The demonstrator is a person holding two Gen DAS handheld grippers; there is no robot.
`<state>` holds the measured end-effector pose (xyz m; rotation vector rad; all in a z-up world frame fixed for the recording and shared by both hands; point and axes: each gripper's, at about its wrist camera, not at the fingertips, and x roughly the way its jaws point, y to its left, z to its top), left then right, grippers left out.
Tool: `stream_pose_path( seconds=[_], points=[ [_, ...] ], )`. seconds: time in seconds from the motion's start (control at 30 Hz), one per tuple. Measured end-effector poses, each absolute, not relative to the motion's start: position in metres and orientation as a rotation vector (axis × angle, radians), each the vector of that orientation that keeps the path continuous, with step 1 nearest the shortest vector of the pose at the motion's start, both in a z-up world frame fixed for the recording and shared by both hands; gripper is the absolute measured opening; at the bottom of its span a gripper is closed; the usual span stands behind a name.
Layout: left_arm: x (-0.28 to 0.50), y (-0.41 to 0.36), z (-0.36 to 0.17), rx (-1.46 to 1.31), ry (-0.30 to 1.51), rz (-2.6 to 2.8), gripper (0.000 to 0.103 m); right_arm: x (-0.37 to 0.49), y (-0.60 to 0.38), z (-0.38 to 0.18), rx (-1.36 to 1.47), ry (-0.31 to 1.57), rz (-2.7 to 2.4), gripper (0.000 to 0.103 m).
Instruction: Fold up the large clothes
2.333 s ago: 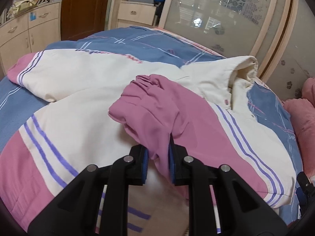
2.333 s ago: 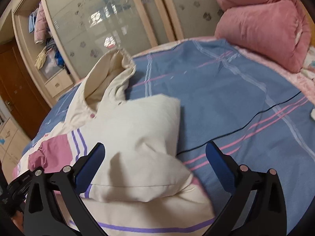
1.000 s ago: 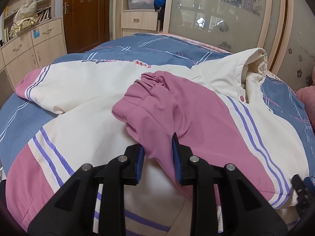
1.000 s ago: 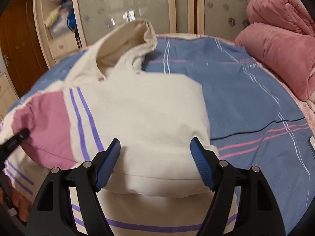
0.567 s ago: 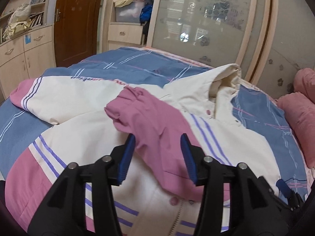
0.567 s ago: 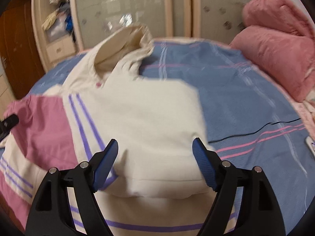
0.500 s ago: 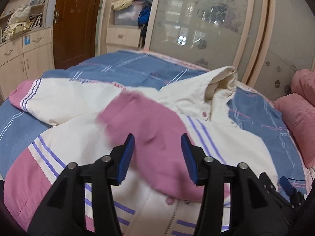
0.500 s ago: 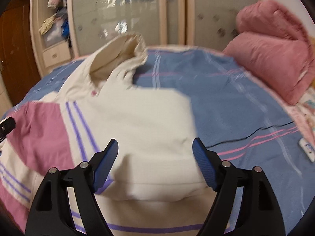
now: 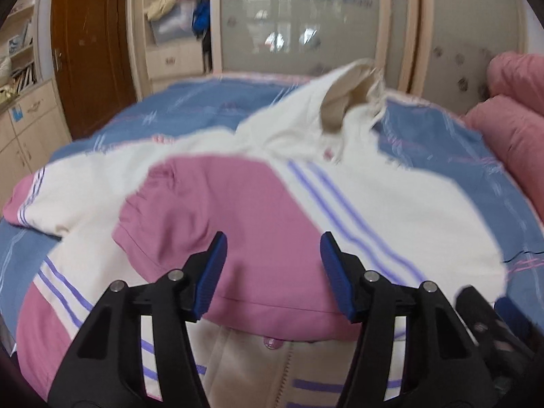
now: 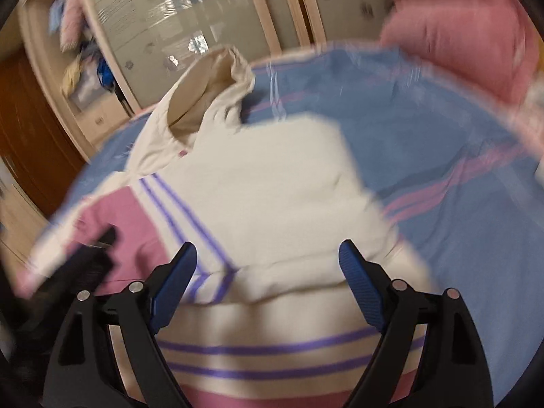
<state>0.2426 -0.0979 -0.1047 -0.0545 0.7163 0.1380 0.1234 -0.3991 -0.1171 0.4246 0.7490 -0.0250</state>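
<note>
A bedroom: brown door (image 9: 91,44) at the left, frosted wardrobe panels (image 9: 299,17) behind, and a blue striped bedspread (image 9: 210,102) filling the middle. One jacket (image 9: 391,197), cream and pink with purple stripes, lies spread on it, collar toward the wardrobe. Its pink sleeve (image 9: 217,210) is folded across the chest, cuff to the left, while the other sleeve stretches out toward the cabinets at the left.

The left gripper (image 9: 273,272) hovers just above the pink sleeve, pointing along the bed toward the collar, jaws wide and holding nothing. A couple of seconds ago those same jaws were pinched on that sleeve; they've let go, spread and pulled back, and the sleeve now rests flat on the jacket. To the right, the right gripper (image 10: 267,278) hangs over the cream fold (image 10: 272,183) near the jacket's edge, jaws spread wide, nothing between them, as they were before. Its view is blurred and has swung so the collar sits more to the left than earlier.

Count: one jacket, two grippers, and two pink quilts (image 9: 510,125) rolled at the far right.
</note>
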Motion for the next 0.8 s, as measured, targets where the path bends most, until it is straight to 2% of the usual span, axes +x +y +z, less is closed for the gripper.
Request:
stream_pose_path(
  seconds=[0.2,0.33,0.63,0.8],
  points=[
    [0.265,-0.082,-0.132,-0.106,0.814,0.183,0.059,0.137,-0.417,-0.133,0.628,0.769,0.098,0.089],
    [0.264,-0.088,-0.137,-0.071,0.809,0.188,0.061,0.138,-0.436,-0.144,0.788,0.804,0.106,0.089],
    [0.264,-0.093,-0.140,-0.048,0.804,0.197,0.063,0.129,-0.411,-0.143,0.700,0.886,0.098,0.090],
    [0.258,-0.100,-0.136,-0.032,0.782,0.198,0.069,0.138,-0.438,-0.143,0.707,0.788,-0.002,0.089]
  ],
)
